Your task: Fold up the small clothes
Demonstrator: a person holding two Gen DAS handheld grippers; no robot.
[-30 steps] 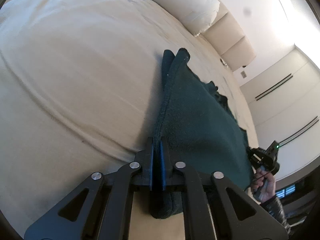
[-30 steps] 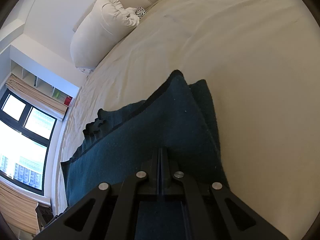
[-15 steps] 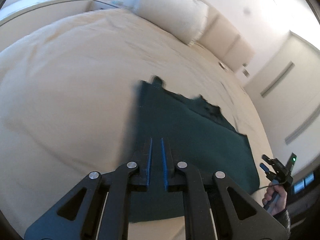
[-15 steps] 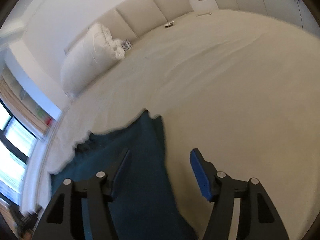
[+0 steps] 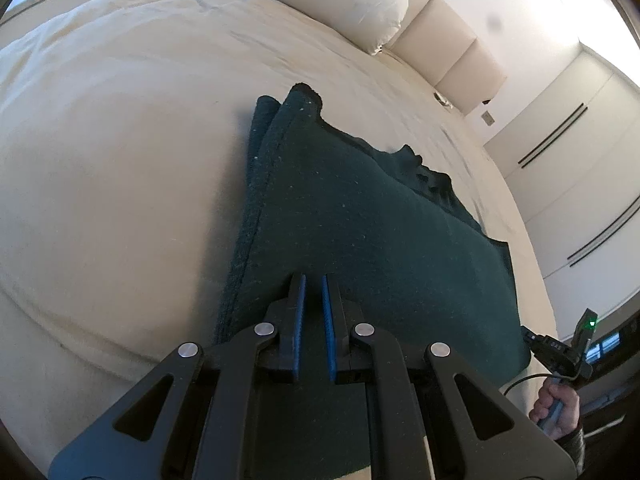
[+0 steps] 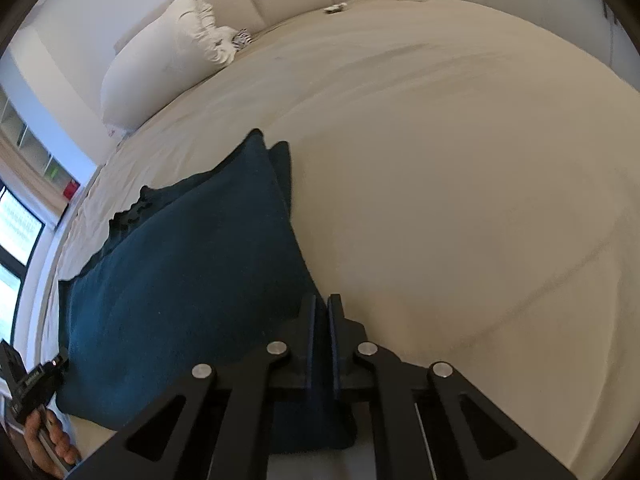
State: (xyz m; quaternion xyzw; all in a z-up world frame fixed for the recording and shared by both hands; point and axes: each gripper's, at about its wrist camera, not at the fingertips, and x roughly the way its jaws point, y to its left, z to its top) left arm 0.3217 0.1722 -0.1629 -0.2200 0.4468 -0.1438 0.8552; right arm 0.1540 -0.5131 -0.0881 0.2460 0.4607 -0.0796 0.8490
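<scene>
- while the dark green cloth (image 5: 360,240) lay folded flat on the cream bed (image 5: 120,160), both grippers were above its near edge.
- left gripper (image 5: 314,316) was over the cloth, its blue pads (image 5: 299,320) almost together with a thin gap and nothing between them.
- right gripper (image 6: 321,336) was at the cloth's right edge, where the cloth (image 6: 180,280) met the bare bed (image 6: 460,200); its jaws were pressed nearly together and held nothing.
- two layers of the cloth showed at the far corner, one a bit past the other.
- a white pillow (image 6: 160,68) sat far back by the padded headboard (image 5: 452,52).
- a hand (image 5: 560,408) held the other gripper's handle at the right edge of the left view.
</scene>
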